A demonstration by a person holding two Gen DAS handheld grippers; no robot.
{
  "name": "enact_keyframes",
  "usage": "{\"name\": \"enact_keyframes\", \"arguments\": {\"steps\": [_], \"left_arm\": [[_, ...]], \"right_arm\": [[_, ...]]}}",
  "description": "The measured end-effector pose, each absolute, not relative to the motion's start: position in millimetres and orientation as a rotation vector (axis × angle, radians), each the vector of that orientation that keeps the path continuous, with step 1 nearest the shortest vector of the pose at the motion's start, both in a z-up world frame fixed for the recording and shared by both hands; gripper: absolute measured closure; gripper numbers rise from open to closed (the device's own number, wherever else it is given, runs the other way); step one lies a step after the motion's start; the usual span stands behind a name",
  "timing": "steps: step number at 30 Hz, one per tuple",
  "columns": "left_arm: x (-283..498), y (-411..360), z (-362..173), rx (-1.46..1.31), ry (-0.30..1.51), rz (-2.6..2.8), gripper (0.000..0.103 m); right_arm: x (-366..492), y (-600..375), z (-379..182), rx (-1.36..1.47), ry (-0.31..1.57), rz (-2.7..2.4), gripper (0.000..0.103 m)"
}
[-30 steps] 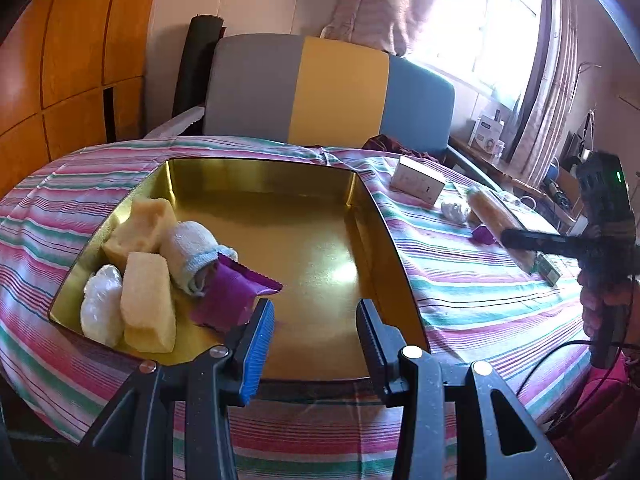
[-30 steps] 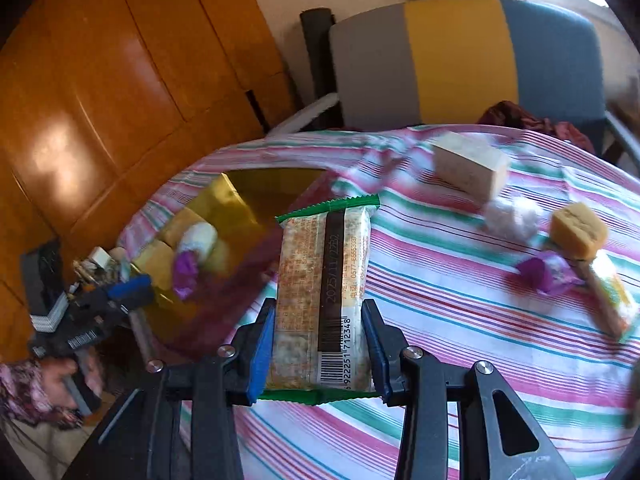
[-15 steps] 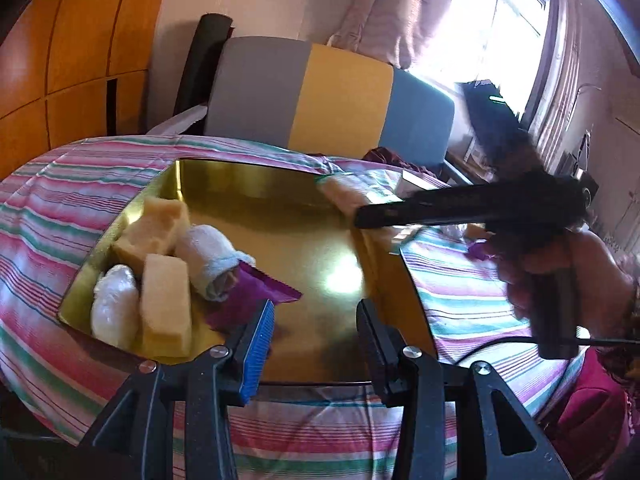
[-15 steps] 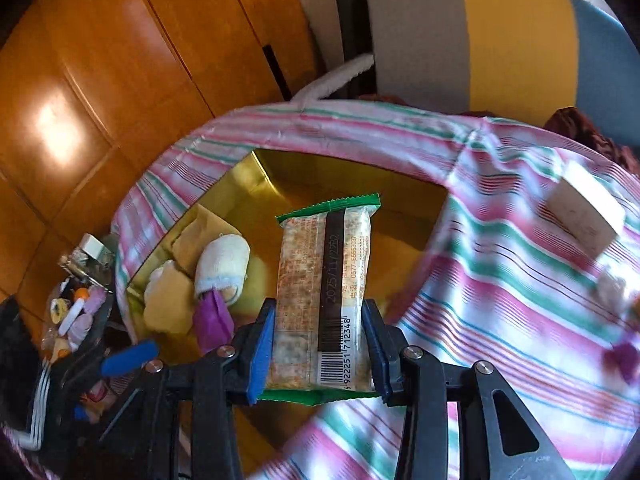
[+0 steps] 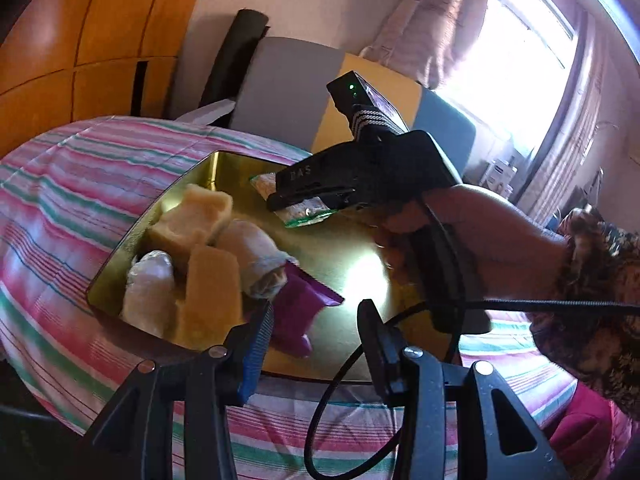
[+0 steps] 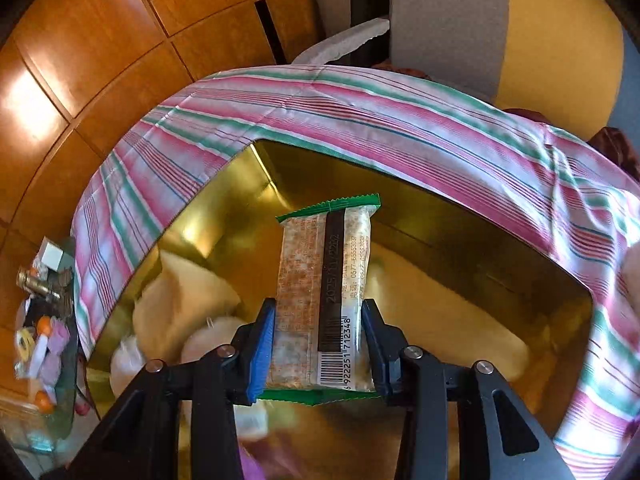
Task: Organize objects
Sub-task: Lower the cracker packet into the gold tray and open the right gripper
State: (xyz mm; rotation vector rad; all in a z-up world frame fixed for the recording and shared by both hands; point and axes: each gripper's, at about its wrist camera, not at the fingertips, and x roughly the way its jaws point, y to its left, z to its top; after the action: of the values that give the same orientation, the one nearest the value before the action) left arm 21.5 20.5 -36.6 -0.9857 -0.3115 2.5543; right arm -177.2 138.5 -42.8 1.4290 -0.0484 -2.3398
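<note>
Crinkly green-edged snack packet — flat, oblong, above glossy gold tray

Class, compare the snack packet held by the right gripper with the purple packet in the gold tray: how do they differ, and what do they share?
The snack packet is pale with green ends and a barcode; the purple packet is plain purple. The snack packet is clamped in the right gripper above the gold tray; the purple packet lies loose on the tray floor. The snack packet is flat and straight, the purple one crumpled. Both are sealed wrappers with zigzag edges.
</note>
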Motion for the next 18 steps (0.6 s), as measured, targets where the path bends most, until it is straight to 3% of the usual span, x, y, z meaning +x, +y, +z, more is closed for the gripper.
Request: {"name": "enact_keyframes", "arguments": {"steps": [4,18], "left_arm": [[17,12,-40,-1.017,-0.377,2.551,0.059],[15,9,-44,-1.038,-0.415,2.554,0.054]], "right_arm": [[-182,128,-47,1.403,-0.072,-2.356,0.052],[-138,162,-10,1.282,-0.034,-2.437,0.049]]}}
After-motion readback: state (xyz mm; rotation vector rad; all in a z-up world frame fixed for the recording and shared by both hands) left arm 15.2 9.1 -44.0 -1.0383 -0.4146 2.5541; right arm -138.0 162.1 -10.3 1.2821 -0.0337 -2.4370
